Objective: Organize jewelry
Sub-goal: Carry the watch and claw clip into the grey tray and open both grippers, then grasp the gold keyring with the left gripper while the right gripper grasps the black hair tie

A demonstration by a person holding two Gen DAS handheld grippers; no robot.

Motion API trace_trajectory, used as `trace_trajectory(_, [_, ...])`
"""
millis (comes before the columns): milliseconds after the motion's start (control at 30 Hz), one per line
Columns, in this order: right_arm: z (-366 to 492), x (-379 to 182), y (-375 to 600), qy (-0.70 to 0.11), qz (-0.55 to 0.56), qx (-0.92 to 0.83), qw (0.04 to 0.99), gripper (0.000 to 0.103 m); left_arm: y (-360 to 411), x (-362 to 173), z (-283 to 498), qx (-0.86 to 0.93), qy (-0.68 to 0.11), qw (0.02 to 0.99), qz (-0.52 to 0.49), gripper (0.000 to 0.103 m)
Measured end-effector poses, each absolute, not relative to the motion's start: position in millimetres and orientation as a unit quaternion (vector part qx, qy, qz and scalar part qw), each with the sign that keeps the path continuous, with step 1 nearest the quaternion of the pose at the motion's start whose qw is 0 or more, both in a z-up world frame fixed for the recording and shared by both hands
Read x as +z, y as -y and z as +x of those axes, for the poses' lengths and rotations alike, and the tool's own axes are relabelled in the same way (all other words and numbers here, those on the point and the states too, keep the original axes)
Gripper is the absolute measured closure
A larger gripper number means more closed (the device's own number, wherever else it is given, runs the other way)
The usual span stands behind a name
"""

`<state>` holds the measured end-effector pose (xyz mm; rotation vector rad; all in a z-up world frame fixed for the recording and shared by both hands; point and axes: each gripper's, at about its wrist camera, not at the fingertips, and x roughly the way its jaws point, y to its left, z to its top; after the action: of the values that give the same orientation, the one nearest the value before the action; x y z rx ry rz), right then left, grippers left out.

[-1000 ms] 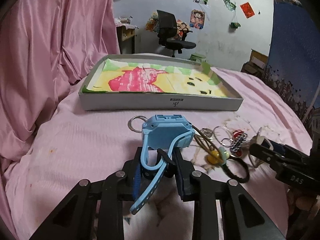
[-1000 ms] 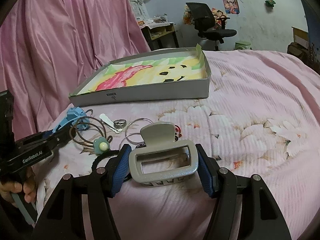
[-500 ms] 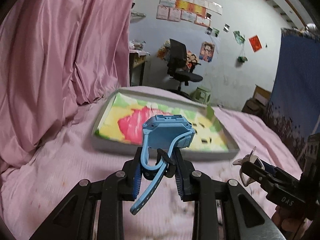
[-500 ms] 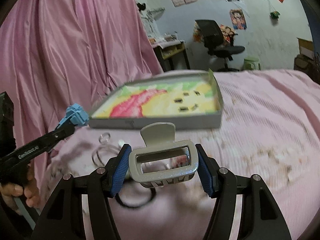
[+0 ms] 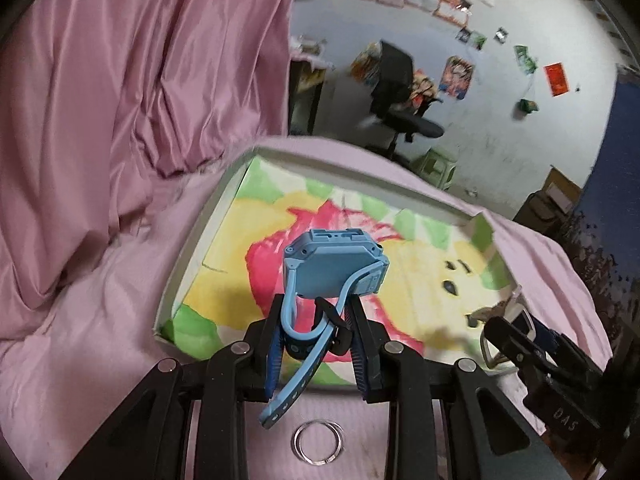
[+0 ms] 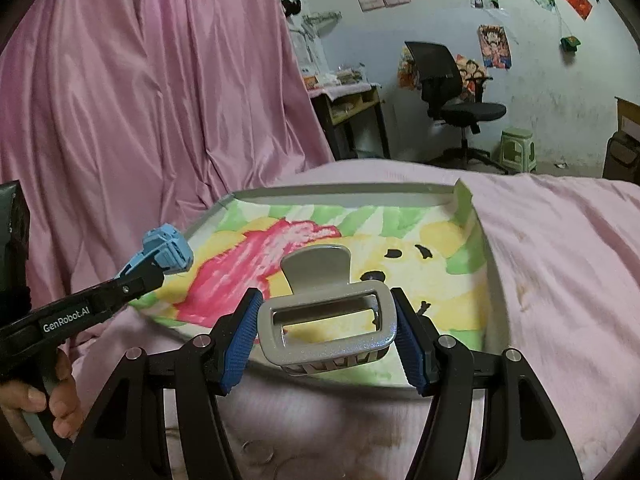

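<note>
My left gripper [image 5: 318, 316] is shut on a light blue watch [image 5: 334, 268] by its strap and holds it above the near left part of the shallow grey tray [image 5: 188, 252]. The tray is lined with a pink, yellow and green drawing. My right gripper [image 6: 326, 330] is shut on a grey hair claw clip [image 6: 326, 322] and holds it above the tray's near edge [image 6: 496, 292]. The left gripper [image 6: 160, 268] with the watch [image 6: 168, 250] shows at the left of the right wrist view. The right gripper [image 5: 504, 328] with the clip shows at the right of the left wrist view.
A clear ring [image 5: 319, 442] lies on the pink bedcover [image 5: 100, 320] below my left gripper. More rings [image 6: 260, 454] lie below my right gripper. A pink curtain [image 6: 140, 100] hangs at the left. An office chair [image 6: 452, 100] and green stool [image 6: 518, 148] stand beyond the bed.
Both grippers have risen from the bedcover and moved forward over the tray, carrying the watch and the clip. The other jewelry has dropped out of view below.
</note>
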<state>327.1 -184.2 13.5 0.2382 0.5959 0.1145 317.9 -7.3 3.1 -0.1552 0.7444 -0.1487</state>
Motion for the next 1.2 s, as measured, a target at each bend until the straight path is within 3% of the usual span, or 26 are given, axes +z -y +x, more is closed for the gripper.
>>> trace_trajectory(267, [338.1, -10.0, 187.8, -0.335, 0.13, 0.049, 0.932, 0.045, 16.6, -12.3, 324.3, -0.063, -0.395, 0.915, -0.047, 0.07])
trace_trajectory(500, [332.5, -12.7, 186.9, -0.338, 0.122, 0.053, 0.932, 0.043, 11.9, -7.1, 305.5, -0.092, -0.361, 0.926, -0.055, 0.048])
trace_trajectory(667, [310.8, -2.7, 189.0, -0.31, 0.115, 0.052, 0.942, 0.032, 2.4, 5.9, 281.7, -0.093, -0.327, 0.937, -0.073, 0.028])
trace_trajectory(900, [269.5, 23.5, 194.9, -0.246, 0.122, 0.044, 0.961, 0.016, -0.6, 16.7, 237.2, -0.097, -0.29, 0.951, -0.05, 0.014])
trace_trajectory(1200, [206.3, 44.3, 196.2, -0.189, 0.102, 0.031, 0.976, 0.003, 3.9, 27.6, 184.3, -0.103, -0.243, 0.964, -0.008, 0.005])
